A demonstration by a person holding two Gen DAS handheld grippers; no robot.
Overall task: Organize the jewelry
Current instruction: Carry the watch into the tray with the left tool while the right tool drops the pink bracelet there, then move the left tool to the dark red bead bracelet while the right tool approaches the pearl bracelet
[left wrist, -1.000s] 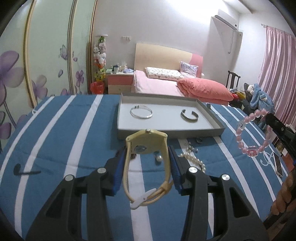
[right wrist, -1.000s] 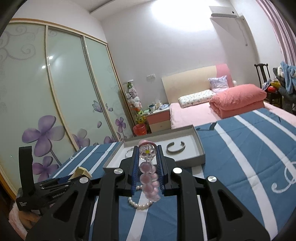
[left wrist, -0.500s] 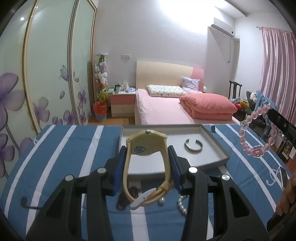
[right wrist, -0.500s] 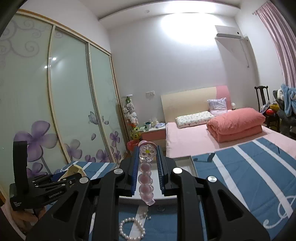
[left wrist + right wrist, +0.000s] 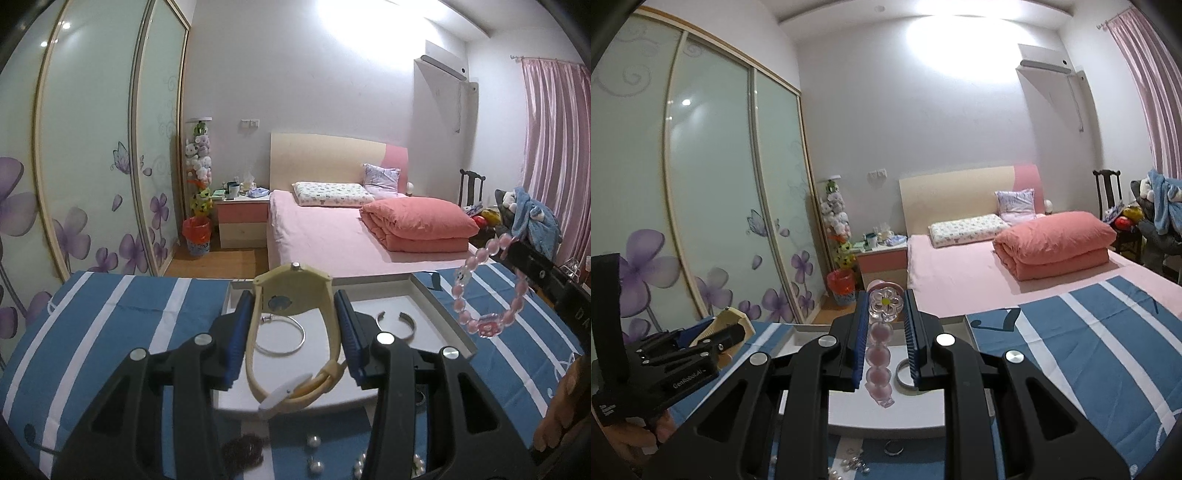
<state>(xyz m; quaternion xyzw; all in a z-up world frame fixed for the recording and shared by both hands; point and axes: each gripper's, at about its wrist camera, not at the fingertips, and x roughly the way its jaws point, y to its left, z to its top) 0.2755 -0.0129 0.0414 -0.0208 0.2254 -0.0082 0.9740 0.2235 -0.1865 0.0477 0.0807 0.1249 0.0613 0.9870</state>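
The left tool (image 5: 295,328) was clamped on a cream watch (image 5: 291,295), its blue pads pressing the strap's two sides; the right tool (image 5: 885,343) was clamped on a pink bead bracelet (image 5: 881,354), which hung from the jaws in a loose loop; both pieces hovered over the grey tray (image 5: 448,317); inside the tray lay a thin silver bangle (image 5: 282,338) and an open cuff (image 5: 395,319); in front of the tray, on the striped tabletop (image 5: 110,317), loose pearls (image 5: 314,441) and a dark beaded piece (image 5: 242,448) waited.

The watch was held only by its springy strap, so I judged it could twist or pop free if the squeeze eased; let go where it hung, it would likely land on the bangle and tangle with it; the bracelet swung freely, so a quick release could send it against the tray's wall or over it; the two tools stood near each other above the tray, and crowding in could knock one piece from the other's hold.

Against the picture a second earlier, both tools had travelled forward from above the pearls to over the tray, and had risen a little; the tray's near edge, then ahead of the watch, lay under the left tool's jaws; both holds were unchanged; the bangle and cuff had not shifted.
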